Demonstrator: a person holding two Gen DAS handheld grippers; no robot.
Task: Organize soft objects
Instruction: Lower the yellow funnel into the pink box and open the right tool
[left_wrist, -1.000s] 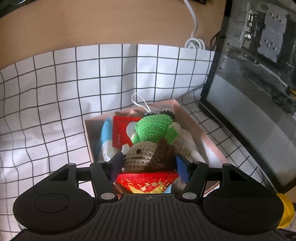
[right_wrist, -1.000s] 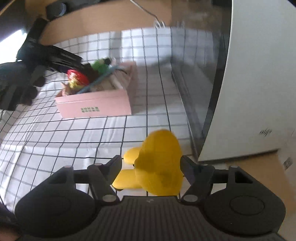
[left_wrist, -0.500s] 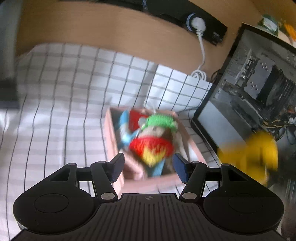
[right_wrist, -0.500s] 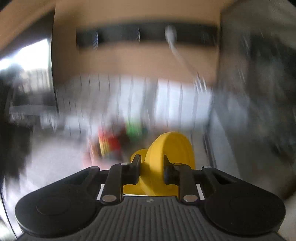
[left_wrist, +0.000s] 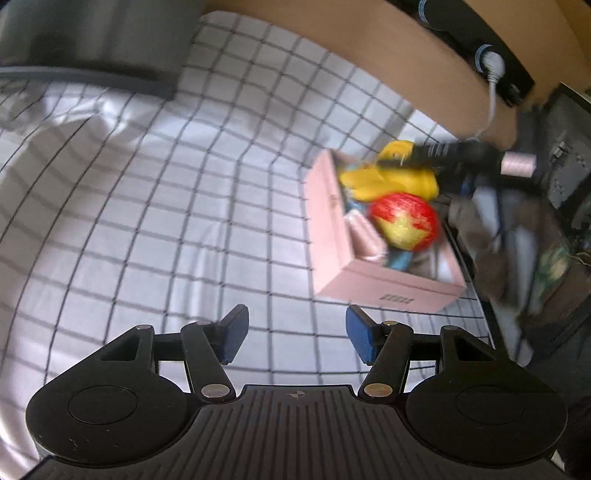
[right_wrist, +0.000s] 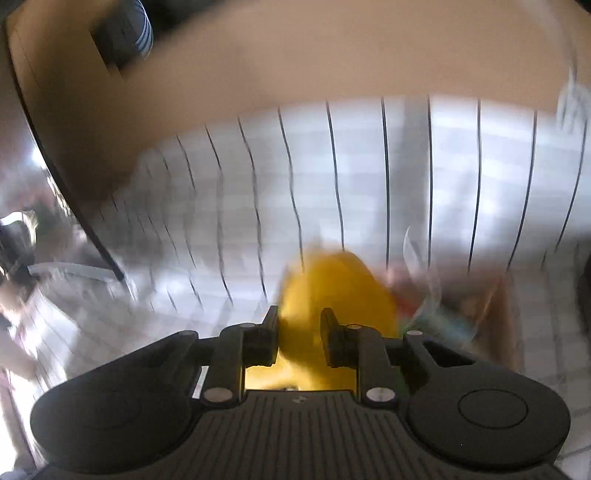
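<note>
A pink box (left_wrist: 384, 284) stands on the checked cloth at the right of the left wrist view. It holds a red and yellow woven ball (left_wrist: 404, 220) and other soft things. My left gripper (left_wrist: 295, 334) is open and empty, well back from the box. My right gripper (right_wrist: 298, 325) is shut on a yellow soft toy (right_wrist: 332, 291). In the left wrist view that toy (left_wrist: 388, 177) hangs over the far end of the box, held by the right gripper (left_wrist: 413, 157). The right wrist view is heavily blurred; the box (right_wrist: 495, 317) shows dimly at its right.
A black-and-white checked cloth (left_wrist: 166, 206) covers the table. A dark flat device (left_wrist: 92, 44) sits at the far left. A computer case (left_wrist: 569, 155) stands right of the box, with a power strip (left_wrist: 480, 48) and white cable on the wooden wall behind.
My left gripper let go of the woven ball in the box and pulled back to the left. My right gripper closed on the yellow toy and carried it over the box.
</note>
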